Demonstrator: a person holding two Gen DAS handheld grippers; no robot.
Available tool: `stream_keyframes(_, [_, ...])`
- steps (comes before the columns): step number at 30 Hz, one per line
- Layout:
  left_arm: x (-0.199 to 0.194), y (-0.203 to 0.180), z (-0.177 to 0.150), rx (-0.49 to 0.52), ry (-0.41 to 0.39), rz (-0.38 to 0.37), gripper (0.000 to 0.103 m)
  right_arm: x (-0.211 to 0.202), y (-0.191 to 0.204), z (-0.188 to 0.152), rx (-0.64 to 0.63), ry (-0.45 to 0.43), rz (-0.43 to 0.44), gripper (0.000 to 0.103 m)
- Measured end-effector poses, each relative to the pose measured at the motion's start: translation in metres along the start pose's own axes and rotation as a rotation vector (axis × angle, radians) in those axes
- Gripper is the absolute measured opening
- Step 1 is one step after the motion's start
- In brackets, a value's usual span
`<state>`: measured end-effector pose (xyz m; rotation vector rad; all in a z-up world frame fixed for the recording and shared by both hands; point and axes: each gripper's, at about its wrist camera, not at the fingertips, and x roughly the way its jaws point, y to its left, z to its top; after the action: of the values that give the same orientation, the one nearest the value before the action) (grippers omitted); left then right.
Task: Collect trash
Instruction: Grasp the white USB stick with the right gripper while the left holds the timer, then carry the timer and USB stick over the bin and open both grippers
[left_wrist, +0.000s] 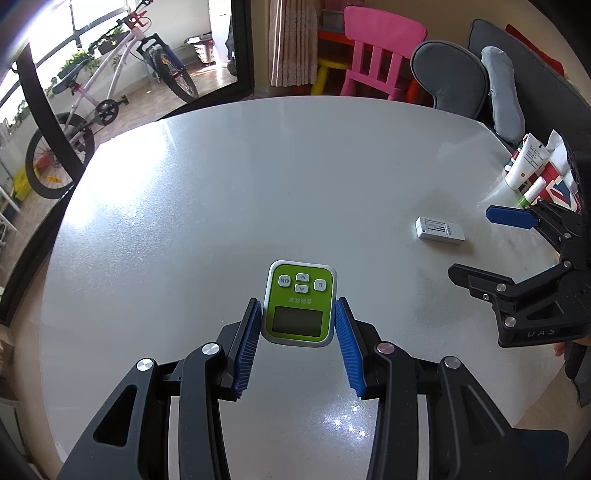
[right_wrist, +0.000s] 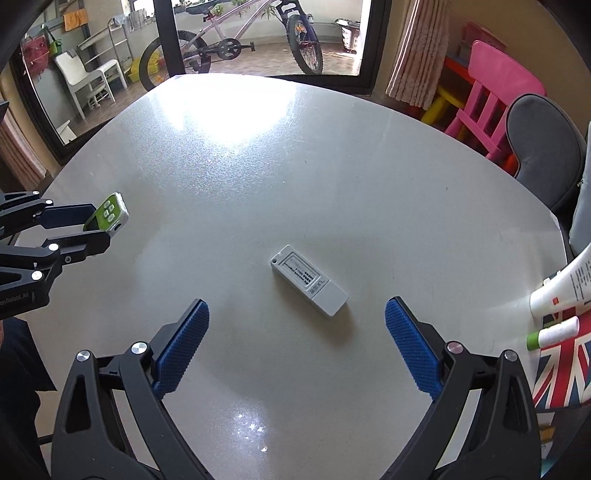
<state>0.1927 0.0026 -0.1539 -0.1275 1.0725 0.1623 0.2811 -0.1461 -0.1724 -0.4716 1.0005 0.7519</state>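
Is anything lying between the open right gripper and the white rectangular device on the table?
Nothing visible. The right gripper has its fingers spread wide, and only bare table lies between them and the white device. The left gripper, shut on the green device, stays off to the side.

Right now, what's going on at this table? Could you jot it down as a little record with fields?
Surface: round pale table
Left gripper: shut on the green device, lifted off the table
Right gripper: open, holding nothing, pointing down toward the white box
White box: lying flat on the table, beyond the pads, untouched
Table edge: white tubes on a flag-patterned bag
Background: bicycle, pink chair
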Motion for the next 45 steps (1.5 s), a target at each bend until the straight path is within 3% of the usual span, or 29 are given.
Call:
stream_keyframes(8, [0.006, 0.002, 0.002, -0.002, 0.005, -0.004, 0.040, 0.020, -0.005, 0.007, -0.045, 0.020, 0.031, 0.064])
stream_keyframes(15, [0.011, 0.000, 0.000, 0.001, 0.013, -0.010, 0.040, 0.028, -0.005, 0.006, -0.047, 0.024, 0.047, 0.049])
stream_keyframes(17, [0.013, 0.000, 0.000, -0.002, 0.015, -0.011, 0.040, 0.027, -0.004, 0.006, -0.046, 0.021, 0.051, 0.038])
stream_keyframes(22, [0.014, 0.000, 0.000, -0.005, 0.015, -0.015, 0.040, 0.027, 0.003, 0.007, -0.058, 0.024, 0.067, 0.020])
stream_keyframes(34, [0.005, 0.002, -0.004, 0.020, 0.011, -0.028, 0.040, 0.015, 0.015, 0.002, -0.029, 0.031, 0.050, 0.019])
stream_keyframes(45, [-0.044, 0.005, -0.035, 0.095, -0.024, -0.046, 0.040, -0.060, 0.062, -0.037, -0.008, -0.023, 0.041, 0.019])
